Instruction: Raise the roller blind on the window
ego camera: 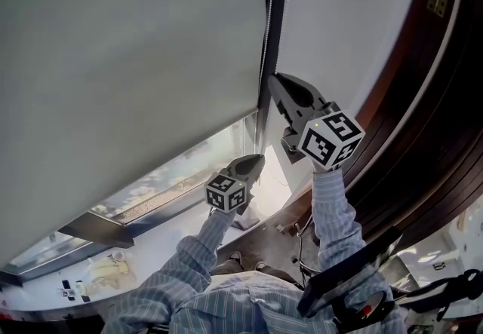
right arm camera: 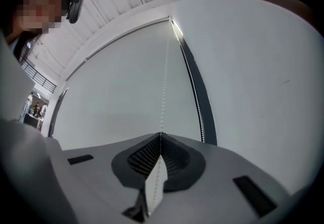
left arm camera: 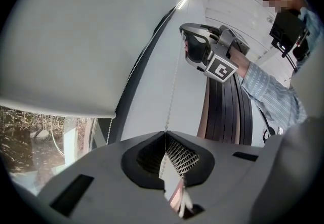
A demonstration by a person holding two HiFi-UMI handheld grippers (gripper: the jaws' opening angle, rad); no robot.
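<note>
Jaws of the right gripper (ego camera: 275, 81) pinch the bead chain (right arm camera: 164, 81) high; left gripper (ego camera: 259, 159) jaws clamp it lower, beside the roller blind (ego camera: 128, 46) covering most of the window (ego camera: 181, 170). Straight, alternating downward pulls should lift it.

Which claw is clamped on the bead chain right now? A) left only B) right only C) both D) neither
C: in each gripper view the jaws are closed with the bead chain pinched between them, on the left claw and the right claw alike.
</note>
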